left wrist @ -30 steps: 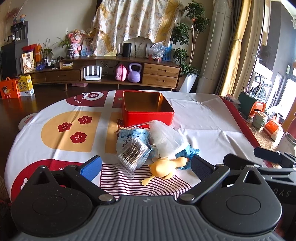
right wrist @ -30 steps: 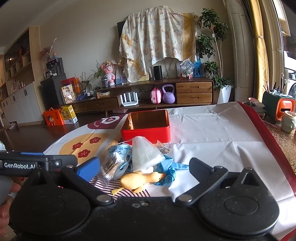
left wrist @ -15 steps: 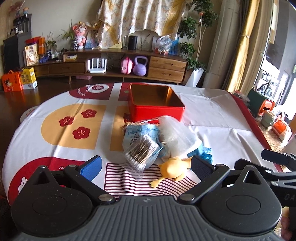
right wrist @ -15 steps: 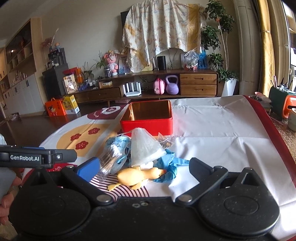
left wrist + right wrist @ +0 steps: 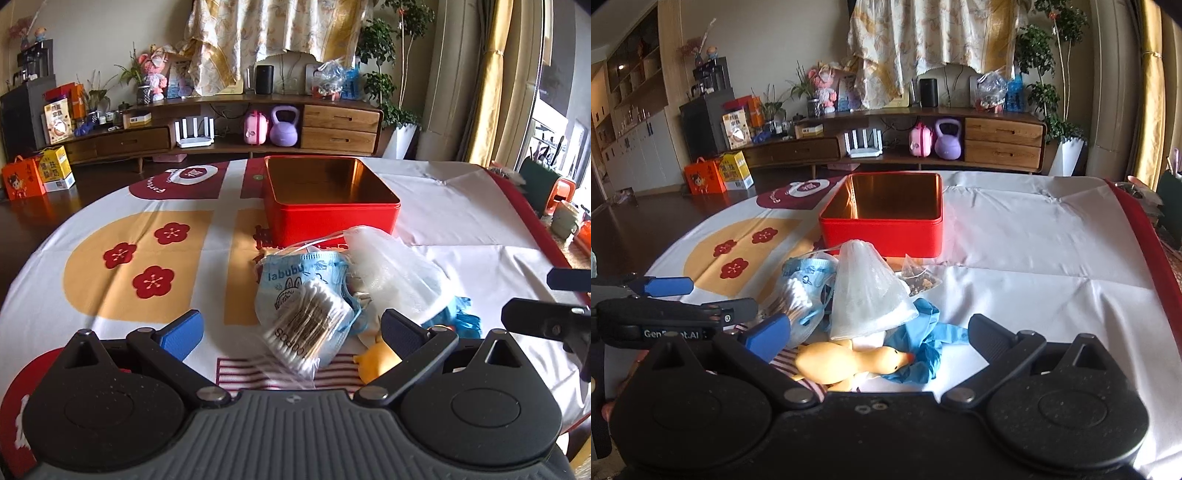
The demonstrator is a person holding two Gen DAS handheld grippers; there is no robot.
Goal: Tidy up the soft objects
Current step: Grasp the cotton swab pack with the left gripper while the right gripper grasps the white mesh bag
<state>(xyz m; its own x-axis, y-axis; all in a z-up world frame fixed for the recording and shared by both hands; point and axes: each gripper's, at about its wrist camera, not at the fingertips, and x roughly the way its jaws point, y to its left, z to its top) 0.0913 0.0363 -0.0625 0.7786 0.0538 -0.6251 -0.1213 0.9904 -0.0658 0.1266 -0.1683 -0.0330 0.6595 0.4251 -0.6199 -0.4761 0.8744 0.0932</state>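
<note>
A pile of soft things lies on the table in front of an open red tin [image 5: 328, 206] [image 5: 886, 229]. It holds a bag of cotton swabs [image 5: 304, 332], a blue face mask pack [image 5: 295, 280] [image 5: 809, 277], a clear plastic bag [image 5: 391, 269] [image 5: 866, 291], a blue glove [image 5: 923, 343] and a yellow rubber duck [image 5: 849, 362] [image 5: 376, 363]. My left gripper [image 5: 291, 326] is open just before the cotton swabs. My right gripper [image 5: 879, 332] is open with the duck between its fingers, not touching.
A tea bag [image 5: 919, 277] lies right of the plastic bag. The tablecloth [image 5: 122, 266] has a yellow panel with red flowers at left. A wooden sideboard [image 5: 905, 147] stands beyond the table. Cups and containers [image 5: 561, 206] sit off the table's right edge.
Both grippers have moved forward toward the pile and stayed open. The pile has not moved.
</note>
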